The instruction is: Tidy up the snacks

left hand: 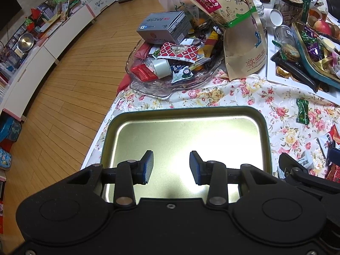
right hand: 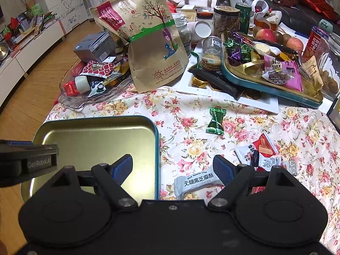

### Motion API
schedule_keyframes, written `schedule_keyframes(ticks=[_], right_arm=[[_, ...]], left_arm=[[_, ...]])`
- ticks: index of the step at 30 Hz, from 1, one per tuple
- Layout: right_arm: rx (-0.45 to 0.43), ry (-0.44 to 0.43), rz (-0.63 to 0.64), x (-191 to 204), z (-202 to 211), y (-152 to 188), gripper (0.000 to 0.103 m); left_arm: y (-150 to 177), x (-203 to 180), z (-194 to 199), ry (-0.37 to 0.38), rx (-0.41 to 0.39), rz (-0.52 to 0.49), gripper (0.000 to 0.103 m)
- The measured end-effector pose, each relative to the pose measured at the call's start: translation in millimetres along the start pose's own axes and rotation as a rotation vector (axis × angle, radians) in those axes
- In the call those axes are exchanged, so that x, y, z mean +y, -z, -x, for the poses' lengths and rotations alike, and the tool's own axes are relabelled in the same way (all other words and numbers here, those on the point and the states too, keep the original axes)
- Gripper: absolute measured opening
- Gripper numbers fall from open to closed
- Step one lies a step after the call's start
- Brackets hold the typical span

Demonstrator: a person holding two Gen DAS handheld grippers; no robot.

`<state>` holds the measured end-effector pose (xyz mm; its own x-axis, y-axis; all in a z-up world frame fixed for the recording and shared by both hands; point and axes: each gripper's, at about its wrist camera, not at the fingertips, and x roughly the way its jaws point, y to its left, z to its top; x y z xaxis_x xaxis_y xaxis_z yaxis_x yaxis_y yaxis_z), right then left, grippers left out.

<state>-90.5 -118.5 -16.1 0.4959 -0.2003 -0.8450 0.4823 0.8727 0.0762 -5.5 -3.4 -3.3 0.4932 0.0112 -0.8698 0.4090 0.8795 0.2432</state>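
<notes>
I have both grippers hanging over the near end of the table with the floral tablecloth [right hand: 191, 114], angled down at it. My left gripper [left hand: 171, 165] sits above the empty teal-rimmed, gold-bottomed rectangular metal tin [left hand: 212, 131], which lies at the table's near left corner, its left rim close to the table's left edge; the jaws stand wide apart with nothing between them, only the shiny tin floor below. My right gripper [right hand: 173, 167] is just to the right of that tin [right hand: 95, 136], jaws likewise spread and not pressing on anything — below them, beside the right finger, lies the small grey-white wrapped black sesame crisp [right hand: 196, 183], flat on the cloth just off the tin's right rim. To its right is a small heap of white and red snack packets [right hand: 261, 153], touching one another. A green foil-wrapped candy [right hand: 215, 120] lies alone in the middle of the cloth, well apart from the tin. Toward the far left of the table a clear scalloped glass dish [right hand: 72, 102] holds mixed red, white and blue packets with a grey cardboard box [right hand: 93, 45] on top, and a tall brown kraft-paper stand-up pouch [right hand: 155, 59] leans beside it. On the far right a second teal tin with a gold inner tray [right hand: 265, 89], crowded with wrapped sweets, rests tilted on a white rectangular tray [right hand: 255, 104] — gold foil coins and dark bars lie under its near edge.
</notes>
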Motion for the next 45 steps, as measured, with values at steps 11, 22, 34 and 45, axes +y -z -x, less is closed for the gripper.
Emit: schedule_keyframes(ticks=[11,22,34,45], right_arm=[[0.002,0.009,0.009,1,-1,2,0.087],[-0.079,0.090,0.001,3,1,3,0.087],[-0.110,0.235,0.020,-1,-6,1,0.087],[-0.110,0.261,0.090,5,-13,6,0.088]], left_arm=[[1,-2,0,0.000,0.000,-0.002,0.048],[1,-4,2,0.000,-0.001,-0.006,0.048],[1,-8,5,-0.001,-0.005,-0.019,0.048],[0,-9,6,0.002,-0.006,-0.024,0.048]])
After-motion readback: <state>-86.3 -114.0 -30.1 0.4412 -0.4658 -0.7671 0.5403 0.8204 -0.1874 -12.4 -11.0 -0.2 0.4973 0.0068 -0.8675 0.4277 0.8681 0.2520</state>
